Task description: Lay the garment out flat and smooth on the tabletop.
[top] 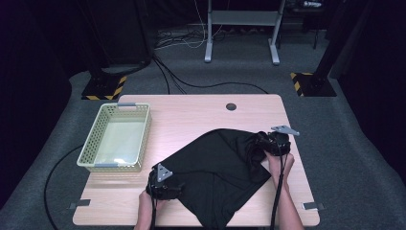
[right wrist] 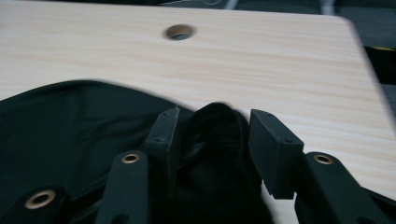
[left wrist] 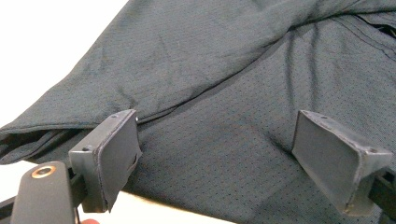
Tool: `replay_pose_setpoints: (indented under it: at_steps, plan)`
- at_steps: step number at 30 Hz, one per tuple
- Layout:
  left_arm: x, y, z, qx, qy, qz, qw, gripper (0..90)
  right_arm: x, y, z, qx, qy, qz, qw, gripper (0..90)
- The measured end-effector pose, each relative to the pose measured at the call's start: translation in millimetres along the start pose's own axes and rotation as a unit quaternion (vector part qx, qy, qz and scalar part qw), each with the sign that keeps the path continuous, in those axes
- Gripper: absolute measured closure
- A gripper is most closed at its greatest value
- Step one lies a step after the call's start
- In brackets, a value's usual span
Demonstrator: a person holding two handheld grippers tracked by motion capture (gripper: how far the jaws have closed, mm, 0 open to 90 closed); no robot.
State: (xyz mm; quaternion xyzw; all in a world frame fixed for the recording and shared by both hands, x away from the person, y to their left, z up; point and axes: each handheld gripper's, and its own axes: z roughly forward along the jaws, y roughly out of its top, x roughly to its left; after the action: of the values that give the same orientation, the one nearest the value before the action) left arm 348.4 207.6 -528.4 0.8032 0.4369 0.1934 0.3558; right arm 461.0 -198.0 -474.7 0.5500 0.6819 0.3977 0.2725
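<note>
so black shirt (top: 215, 177) lies spread on the table's (top: 191, 115) near right part, hem hanging over the front edge. left gripper (left wrist: 219, 158) hovers over its left edge, jaws spread wide. right gripper (right wrist: 212, 140) pinches a bunched fold at the shirt's right corner. basket (top: 116, 138) sits well apart at left.

No readable text, label, brand or number anywhere I look. My black mesh-knit garment (top: 215, 167) carries no print or tag I can read. The pale green perforated plastic basket (top: 94, 139) is unmarked. Only sign-like marking: yellow-and-black hazard stripes (top: 116, 89) on the stand bases on the floor, no words.
</note>
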Motion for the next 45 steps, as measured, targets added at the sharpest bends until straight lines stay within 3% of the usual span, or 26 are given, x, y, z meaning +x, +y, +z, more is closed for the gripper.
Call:
replay_pose_setpoints:
  at_steps: [3,4,5,6,7,9,10,15,17,20,22,24,26,29,31,32,34,38,41,43,45]
  plan:
    - [0.0,0.0,0.0,0.0,0.0,0.0,1.0,14.7,19.3,-8.6,6.7,0.03,0.032,-0.012,0.9989,47.2]
    - [0.0,0.0,0.0,0.0,0.0,0.0,1.0,14.7,24.8,-12.5,11.6,0.045,0.035,-0.019,0.9982,46.8]
    - [0.0,0.0,0.0,0.0,0.0,0.0,1.0,14.7,32.8,-20.7,23.5,0.077,0.033,-0.038,0.9957,50.9]
    - [0.0,0.0,-0.1,0.0,0.0,0.0,1.0,14.7,32.8,-20.7,23.5,0.077,0.033,-0.038,0.9957,50.9]
    - [0.0,0.0,0.0,0.0,0.0,0.0,1.0,14.7,34.3,-24.1,28.5,0.088,0.035,-0.046,0.9944,57.8]
    - [0.0,0.0,0.0,0.0,0.0,0.0,1.0,14.8,35.1,-27.7,31.9,0.079,0.025,-0.06,0.9947,72.9]
    - [0.0,0.0,-0.1,0.0,0.0,0.0,1.0,14.8,33.3,-26.1,32.9,0.07,0.016,-0.067,0.9952,80.7]
    - [0.0,0.0,0.0,0.0,0.0,0.0,1.0,14.8,21.7,-17.0,32.0,0.047,-0.012,-0.071,0.9963,82.7]
    - [0.0,0.0,-0.1,0.001,0.0,0.0,1.0,14.7,7.8,-8.2,33.2,0.043,-0.023,-0.056,0.9972,82.7]
    - [0.0,0.0,0.0,0.0,0.0,0.0,1.0,14.7,-0.5,-2.3,35.6,0.044,-0.03,-0.047,0.9975,82.7]
    - [0.0,0.0,-0.1,0.001,0.0,0.0,1.0,14.8,-7.1,3.0,43.1,0.048,-0.047,-0.057,0.9961,81.9]
    - [0.1,0.0,0.0,0.0,0.0,0.0,1.0,14.7,-9.4,3.3,46.8,0.052,-0.039,-0.051,0.9965,80.8]
    - [0.0,0.0,0.0,0.0,0.0,0.0,1.0,14.8,-10.1,1.0,51.9,0.063,-0.029,-0.045,0.9966,77.3]
    - [0.0,0.0,0.0,0.0,0.0,0.0,1.0,14.7,-8.9,-3.7,49.7,0.069,-0.02,-0.039,0.9967,61.9]
    - [0.0,0.0,-0.1,0.001,0.0,0.001,1.0,14.8,-12.1,-6.9,34.1,0.054,-0.009,-0.019,0.9983,48.5]
    - [0.0,0.0,-0.1,0.0,0.0,0.002,1.0,14.8,-12.1,-6.9,34.1,0.054,-0.009,-0.019,0.9983,48.5]
    - [-0.1,0.0,-0.1,0.0,0.0,0.002,1.0,14.8,-15.3,-11.8,13.6,0.038,0.007,-0.013,0.9992,39.2]
    - [-0.3,0.0,-0.3,0.001,0.001,0.002,1.0,14.8,-18.0,-22.0,-7.0,0.026,0.023,-0.008,0.9994,29.1]
    - [-0.7,-0.1,-0.4,0.001,0.001,0.003,1.0,14.8,-21.0,-37.3,-21.4,0.035,0.035,-0.003,0.9988,21.4]
    - [-1.2,-0.2,-0.5,0.0,0.002,0.003,1.0,14.8,-22.3,-49.3,-28.2,0.039,0.028,-0.005,0.9988,19.0]
    - [-2.0,-0.3,-0.5,0.0,0.002,0.004,1.0,14.9,-24.2,-65.9,-31.8,0.069,0.03,-0.007,0.9971,15.1]
